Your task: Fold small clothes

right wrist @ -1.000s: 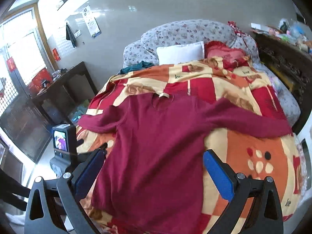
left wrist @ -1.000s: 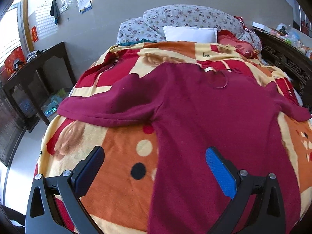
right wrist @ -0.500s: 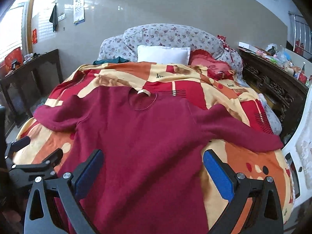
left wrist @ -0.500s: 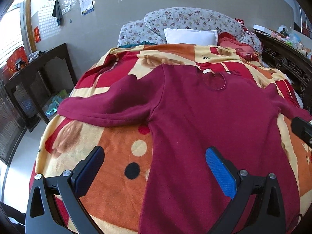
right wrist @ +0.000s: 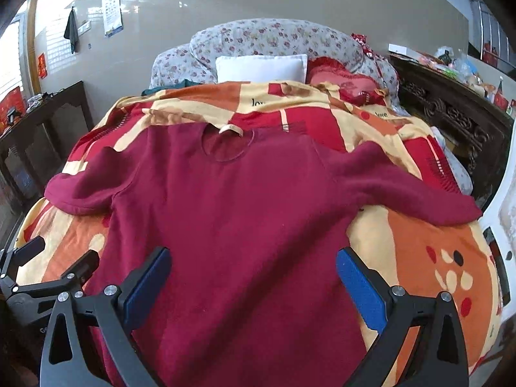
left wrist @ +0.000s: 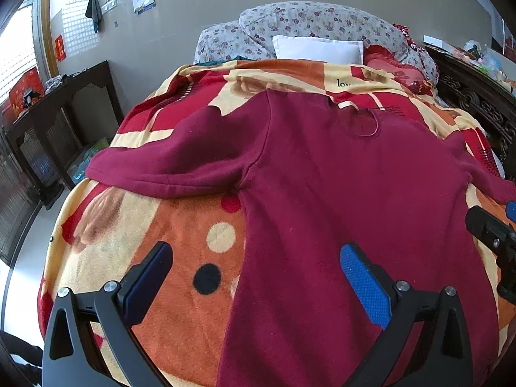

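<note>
A dark red long-sleeved top (left wrist: 338,187) (right wrist: 232,213) lies flat on the bed, neck away from me, both sleeves spread out sideways. My left gripper (left wrist: 254,277) is open above the top's left edge, one finger over the blanket and one over the cloth, holding nothing. My right gripper (right wrist: 251,277) is open over the lower body of the top, nothing between its fingers. The right gripper's fingers (left wrist: 490,232) show at the right edge of the left wrist view. The left gripper's fingers (right wrist: 64,267) show at the lower left of the right wrist view.
An orange, red and cream blanket (left wrist: 180,258) (right wrist: 419,251) covers the bed. A white pillow (left wrist: 317,48) and floral cushions (right wrist: 274,38) lie at the head. A dark wooden table (left wrist: 61,96) stands left; a carved dark headboard or cabinet (right wrist: 451,109) runs along the right.
The right wrist view swung left to right and now faces the top squarely. The left gripper crept slightly forward. Both stayed open.
</note>
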A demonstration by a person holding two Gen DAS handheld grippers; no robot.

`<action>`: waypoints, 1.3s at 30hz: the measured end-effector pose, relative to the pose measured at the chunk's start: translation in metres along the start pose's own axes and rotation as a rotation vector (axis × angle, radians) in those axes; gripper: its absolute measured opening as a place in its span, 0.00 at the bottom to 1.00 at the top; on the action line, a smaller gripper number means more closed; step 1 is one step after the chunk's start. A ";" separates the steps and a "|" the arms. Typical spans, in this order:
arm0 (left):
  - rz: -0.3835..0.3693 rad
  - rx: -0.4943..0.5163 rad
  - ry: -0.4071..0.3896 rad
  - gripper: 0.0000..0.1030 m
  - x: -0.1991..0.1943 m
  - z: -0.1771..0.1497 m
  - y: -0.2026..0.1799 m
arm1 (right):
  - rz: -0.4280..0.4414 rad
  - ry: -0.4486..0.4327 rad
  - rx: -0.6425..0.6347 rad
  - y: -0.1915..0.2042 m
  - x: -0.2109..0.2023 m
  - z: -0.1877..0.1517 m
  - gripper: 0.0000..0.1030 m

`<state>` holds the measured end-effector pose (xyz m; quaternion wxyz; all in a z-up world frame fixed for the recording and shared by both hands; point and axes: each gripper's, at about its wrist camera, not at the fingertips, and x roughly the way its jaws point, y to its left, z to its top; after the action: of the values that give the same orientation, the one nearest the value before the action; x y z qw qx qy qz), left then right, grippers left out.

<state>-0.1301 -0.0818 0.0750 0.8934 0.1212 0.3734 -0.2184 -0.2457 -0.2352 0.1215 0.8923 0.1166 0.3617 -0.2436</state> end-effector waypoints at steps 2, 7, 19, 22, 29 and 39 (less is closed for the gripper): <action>0.001 0.004 0.001 1.00 0.001 0.000 -0.002 | -0.008 0.002 -0.001 -0.001 0.003 -0.001 1.00; -0.004 0.006 0.008 1.00 0.006 -0.001 -0.004 | -0.023 0.016 -0.011 -0.003 0.011 -0.005 1.00; -0.026 -0.019 0.036 1.00 0.017 0.000 -0.007 | -0.022 0.042 0.025 -0.009 0.031 -0.007 1.00; -0.024 -0.017 0.035 1.00 0.018 0.000 -0.008 | -0.020 0.054 0.033 -0.010 0.036 -0.007 1.00; -0.021 -0.014 0.043 1.00 0.023 0.002 -0.011 | -0.017 0.060 0.030 -0.011 0.040 -0.005 1.00; -0.024 -0.032 0.059 1.00 0.032 0.003 -0.004 | -0.022 0.069 0.020 -0.006 0.047 -0.005 1.00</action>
<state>-0.1104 -0.0964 0.0541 0.8811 0.1086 0.4046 -0.2195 -0.2224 -0.2552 0.0845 0.8753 0.1296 0.3911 -0.2529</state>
